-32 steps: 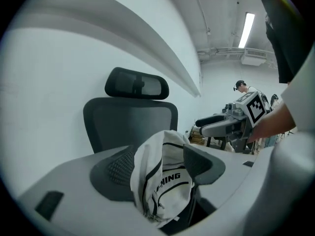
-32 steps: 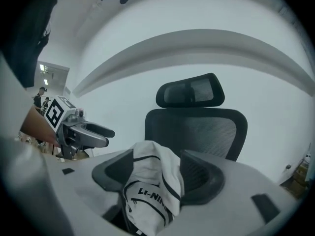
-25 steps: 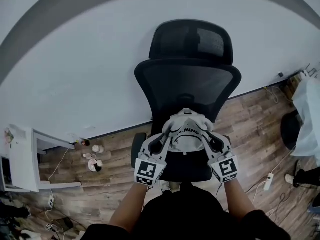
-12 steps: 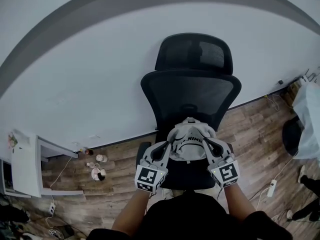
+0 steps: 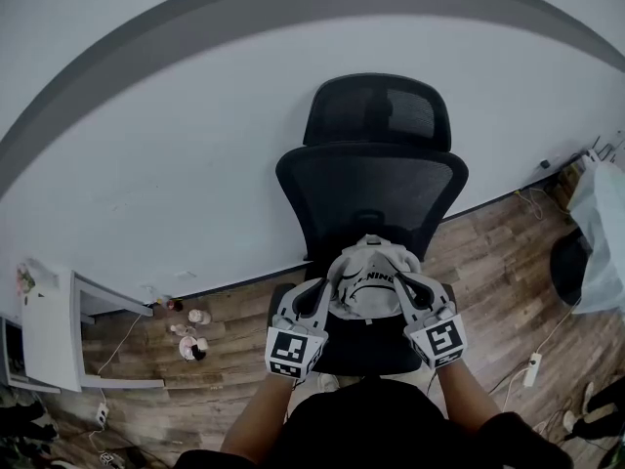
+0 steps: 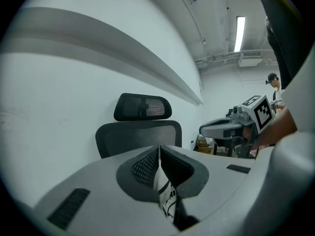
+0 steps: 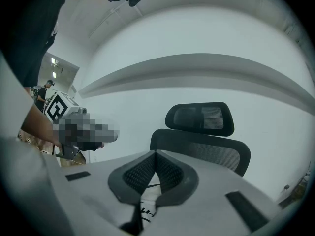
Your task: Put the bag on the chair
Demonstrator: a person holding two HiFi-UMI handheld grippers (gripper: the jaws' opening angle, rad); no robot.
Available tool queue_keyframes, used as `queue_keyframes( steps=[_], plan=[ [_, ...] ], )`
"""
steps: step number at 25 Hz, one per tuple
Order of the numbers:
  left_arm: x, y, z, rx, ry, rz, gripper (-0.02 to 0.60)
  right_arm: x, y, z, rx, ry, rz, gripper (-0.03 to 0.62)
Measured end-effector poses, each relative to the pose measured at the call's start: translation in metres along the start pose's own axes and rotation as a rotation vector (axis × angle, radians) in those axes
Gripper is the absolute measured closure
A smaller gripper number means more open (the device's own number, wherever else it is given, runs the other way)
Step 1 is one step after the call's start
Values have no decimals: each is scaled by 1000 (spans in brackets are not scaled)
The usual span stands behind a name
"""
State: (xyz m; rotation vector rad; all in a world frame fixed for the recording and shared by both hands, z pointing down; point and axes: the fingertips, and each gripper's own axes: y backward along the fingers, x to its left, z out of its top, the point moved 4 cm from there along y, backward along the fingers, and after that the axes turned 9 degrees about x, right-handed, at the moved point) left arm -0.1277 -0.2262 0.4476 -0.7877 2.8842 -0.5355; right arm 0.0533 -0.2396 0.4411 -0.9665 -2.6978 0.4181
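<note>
A white-grey bag with black lettering hangs between my two grippers, over the seat of a black mesh office chair. My left gripper is shut on the bag's left edge and my right gripper on its right edge. In the left gripper view the jaws are closed with white bag cloth pinched between them, and the chair stands ahead. The right gripper view shows the same: closed jaws, the bag's cloth below, and the chair beyond.
A white wall with a grey band rises behind the chair. On the wood floor are a white cabinet at left, small items by the wall, and cables with a power strip at right. A white sack hangs far right.
Both grippers have risen a little with the bag and now sit slightly nearer the backrest. The bag stays gathered between them.
</note>
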Motion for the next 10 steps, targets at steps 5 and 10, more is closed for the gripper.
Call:
queue_keyframes(
  steps=[5,10],
  plan=[
    [-1,2,-1,3,6,1,551,2,4,3,21,3,-7,574],
    [-4,2,-5,11,9,-1,551,0,5,-3,-37,-8,-7,574]
  ],
)
